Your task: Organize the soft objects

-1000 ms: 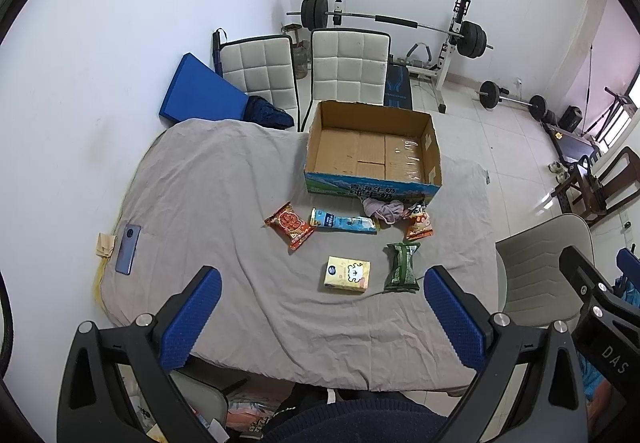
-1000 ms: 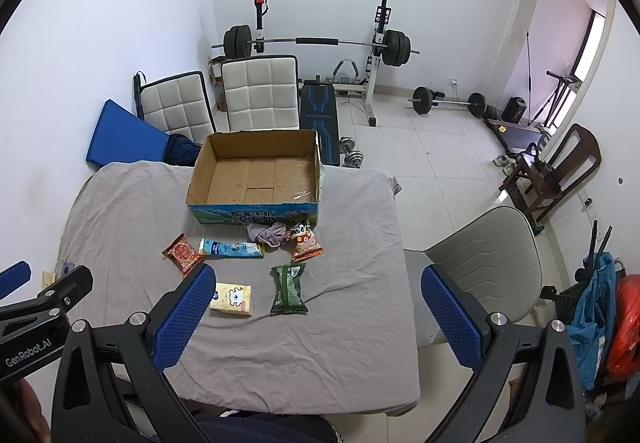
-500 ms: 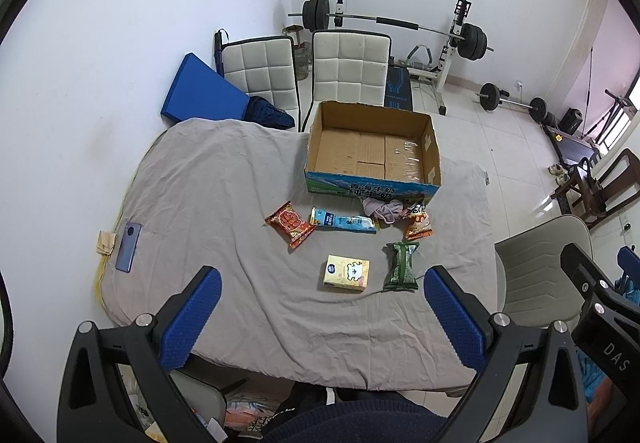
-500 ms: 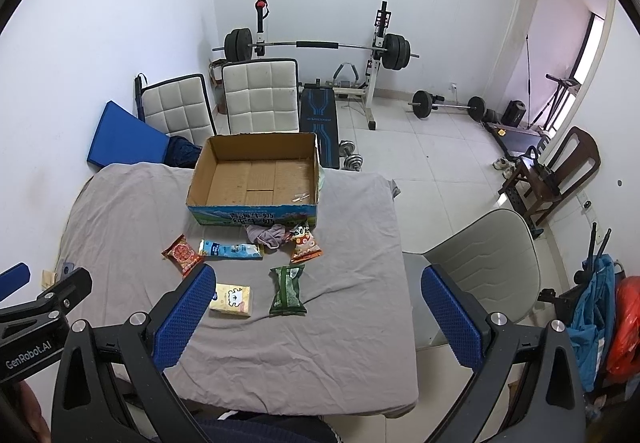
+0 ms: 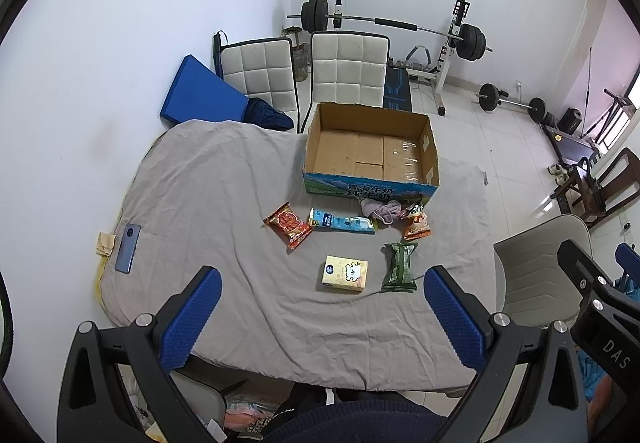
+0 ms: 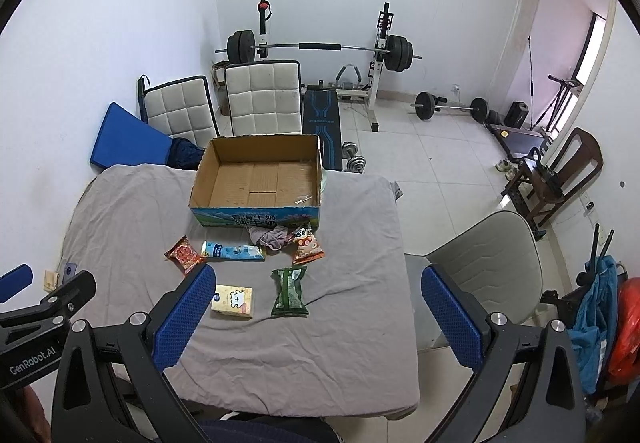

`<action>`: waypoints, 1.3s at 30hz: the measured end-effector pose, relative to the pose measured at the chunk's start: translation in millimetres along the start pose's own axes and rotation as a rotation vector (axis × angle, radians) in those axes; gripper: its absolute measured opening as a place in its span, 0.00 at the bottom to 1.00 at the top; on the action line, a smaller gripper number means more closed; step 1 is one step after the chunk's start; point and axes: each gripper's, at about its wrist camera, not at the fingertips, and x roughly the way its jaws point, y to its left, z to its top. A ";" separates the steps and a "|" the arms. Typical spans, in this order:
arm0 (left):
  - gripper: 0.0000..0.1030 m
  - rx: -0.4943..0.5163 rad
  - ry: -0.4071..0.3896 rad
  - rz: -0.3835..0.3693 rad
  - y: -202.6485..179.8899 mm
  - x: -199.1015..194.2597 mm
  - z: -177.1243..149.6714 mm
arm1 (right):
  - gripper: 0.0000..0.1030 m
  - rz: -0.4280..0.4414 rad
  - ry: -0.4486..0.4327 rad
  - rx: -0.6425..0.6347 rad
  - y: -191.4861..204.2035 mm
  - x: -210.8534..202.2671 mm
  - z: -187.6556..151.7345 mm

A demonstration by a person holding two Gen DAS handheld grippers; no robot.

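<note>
An open cardboard box (image 5: 370, 151) (image 6: 256, 179) stands empty at the far side of a grey-covered table (image 5: 208, 195). In front of it lie a red snack pack (image 5: 289, 224), a blue-white packet (image 5: 342, 221), a crumpled grey cloth (image 5: 380, 209), an orange snack bag (image 5: 416, 225), a green pack (image 5: 398, 267) (image 6: 290, 293) and a yellow tissue pack (image 5: 345, 274) (image 6: 233, 301). My left gripper (image 5: 322, 315) and right gripper (image 6: 316, 319) are both open and empty, held high above the table's near edge.
A phone (image 5: 128, 248) lies at the table's left edge. A grey chair (image 6: 480, 263) stands at the right side, two white chairs (image 5: 348, 67) behind the table. A barbell rack (image 6: 320, 47) and weights are at the back wall.
Both views have shifted very slightly downward; nothing on the table has moved and both grippers stay open.
</note>
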 end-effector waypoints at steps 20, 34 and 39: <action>1.00 -0.229 0.510 -0.070 8.2 291.6 -25.9 | 1.00 0.042 0.455 0.031 -1.3 308.0 -43.2; 0.99 -0.788 0.848 -0.227 6.5 462.1 -82.1 | 0.94 0.124 0.746 0.123 11.9 497.7 -119.8; 0.92 -0.807 0.869 -0.177 -1.6 479.8 -87.2 | 0.90 0.153 0.775 0.147 14.9 517.0 -132.8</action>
